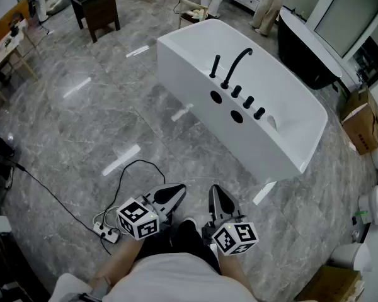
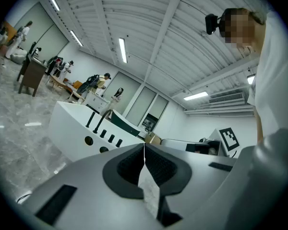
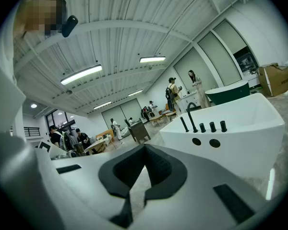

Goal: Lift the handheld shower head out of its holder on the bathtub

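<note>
A white bathtub (image 1: pixel 283 143) stands on the grey marble floor, well ahead of both grippers. On its near rim the handheld shower head (image 1: pixel 215 66) stands upright as a slim black rod in its holder, beside a curved black spout (image 1: pixel 237 65) and three black knobs (image 1: pixel 247 101). The shower head (image 2: pixel 90 120) shows small in the left gripper view, and in the right gripper view the shower head (image 3: pixel 183 123) is small too. My left gripper (image 1: pixel 179 190) and right gripper (image 1: pixel 215 190) hang low near the person's body. Both are shut with nothing between the pads.
A power strip (image 1: pixel 107 231) with a black cable lies on the floor left of the grippers. Cardboard boxes (image 1: pixel 360 121) and a dark bathtub (image 1: pixel 309 49) stand at the right. A dark wooden table (image 1: pixel 96 5) and people are at the back.
</note>
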`<state>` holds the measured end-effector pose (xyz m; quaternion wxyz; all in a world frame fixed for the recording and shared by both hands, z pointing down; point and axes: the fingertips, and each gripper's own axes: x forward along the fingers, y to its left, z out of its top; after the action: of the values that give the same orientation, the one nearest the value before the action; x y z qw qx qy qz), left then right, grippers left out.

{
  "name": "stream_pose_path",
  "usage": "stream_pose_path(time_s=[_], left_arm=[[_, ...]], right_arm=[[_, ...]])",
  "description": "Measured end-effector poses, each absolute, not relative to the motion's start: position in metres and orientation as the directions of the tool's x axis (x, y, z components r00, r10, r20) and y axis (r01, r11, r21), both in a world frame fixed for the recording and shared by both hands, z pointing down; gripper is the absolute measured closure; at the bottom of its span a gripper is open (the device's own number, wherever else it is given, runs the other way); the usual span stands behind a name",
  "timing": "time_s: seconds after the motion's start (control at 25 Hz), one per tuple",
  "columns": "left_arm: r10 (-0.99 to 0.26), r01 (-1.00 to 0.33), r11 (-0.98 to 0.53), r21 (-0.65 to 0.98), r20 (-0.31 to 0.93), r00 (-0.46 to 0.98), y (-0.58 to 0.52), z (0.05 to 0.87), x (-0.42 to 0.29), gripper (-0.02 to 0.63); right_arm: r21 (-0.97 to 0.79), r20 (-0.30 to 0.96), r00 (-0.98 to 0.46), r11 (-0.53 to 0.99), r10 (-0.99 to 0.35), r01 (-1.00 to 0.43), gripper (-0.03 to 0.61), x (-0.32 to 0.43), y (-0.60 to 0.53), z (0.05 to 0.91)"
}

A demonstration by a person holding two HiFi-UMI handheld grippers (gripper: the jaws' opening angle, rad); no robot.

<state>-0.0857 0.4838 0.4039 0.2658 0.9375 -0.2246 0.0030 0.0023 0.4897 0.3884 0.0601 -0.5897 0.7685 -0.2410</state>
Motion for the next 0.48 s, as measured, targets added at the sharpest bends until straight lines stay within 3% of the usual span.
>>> stream_pose_path(time_s=[0.48], left_arm=[[-0.446, -0.456, -0.78, 0.429, 0.131, 0.885, 0.506, 0.399, -0.041, 0.601]], right_arm=[[-0.364, 0.095, -0.365, 0.309, -0.926, -0.879, 0.563, 0.029, 0.517, 0.365]])
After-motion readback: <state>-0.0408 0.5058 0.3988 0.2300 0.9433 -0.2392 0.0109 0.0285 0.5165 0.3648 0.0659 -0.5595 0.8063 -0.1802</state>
